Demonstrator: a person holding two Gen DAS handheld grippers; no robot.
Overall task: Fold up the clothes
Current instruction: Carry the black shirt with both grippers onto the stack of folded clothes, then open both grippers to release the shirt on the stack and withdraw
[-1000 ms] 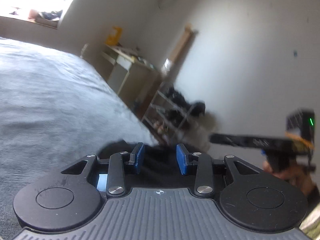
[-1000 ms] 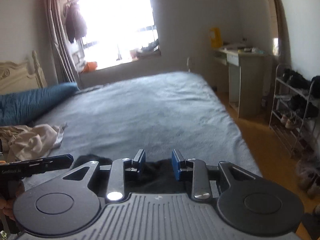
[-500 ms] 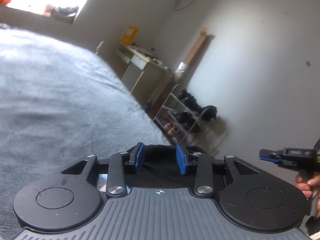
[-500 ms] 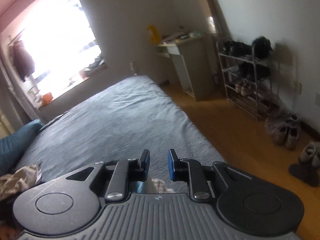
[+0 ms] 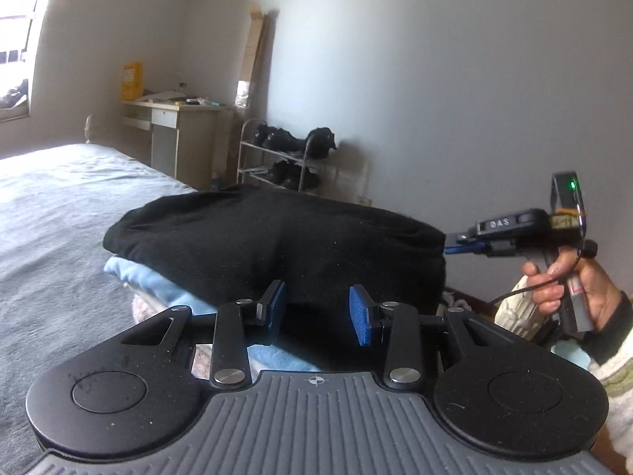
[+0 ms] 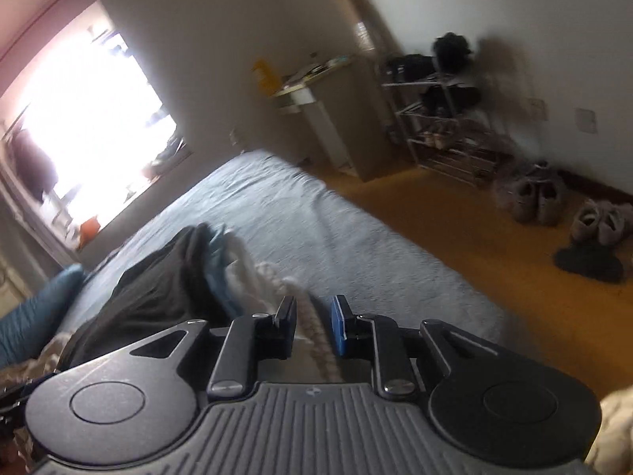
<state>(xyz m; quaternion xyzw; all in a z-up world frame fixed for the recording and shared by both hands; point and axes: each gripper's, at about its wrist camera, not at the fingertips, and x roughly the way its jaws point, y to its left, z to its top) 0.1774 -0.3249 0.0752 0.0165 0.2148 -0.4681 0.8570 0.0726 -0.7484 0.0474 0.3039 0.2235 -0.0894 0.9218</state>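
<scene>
A folded black garment (image 5: 277, 237) lies on top of a stack with a light blue garment (image 5: 158, 281) and a pinkish-white one beneath it, on the grey bed (image 5: 47, 213). My left gripper (image 5: 316, 312) is open, its blue pads at the near edge of the black garment. My right gripper (image 6: 312, 322) has its jaws close together around a white knitted garment (image 6: 277, 273) at the stack's side. The right gripper also shows at the right in the left wrist view (image 5: 459, 243), at the black garment's far end. The black garment (image 6: 158, 289) shows left in the right wrist view.
A desk (image 5: 178, 134) and a shoe rack (image 5: 285, 158) stand against the wall beyond the bed. Shoes (image 6: 554, 206) and a dark cloth (image 6: 589, 263) lie on the wooden floor. A blue pillow (image 6: 35, 308) and a beige garment lie at the bed's left.
Both grippers have swung round and now face the stack of folded clothes. The black garment now lies folded on top of the stack. The right gripper's jaws have narrowed onto the white knit.
</scene>
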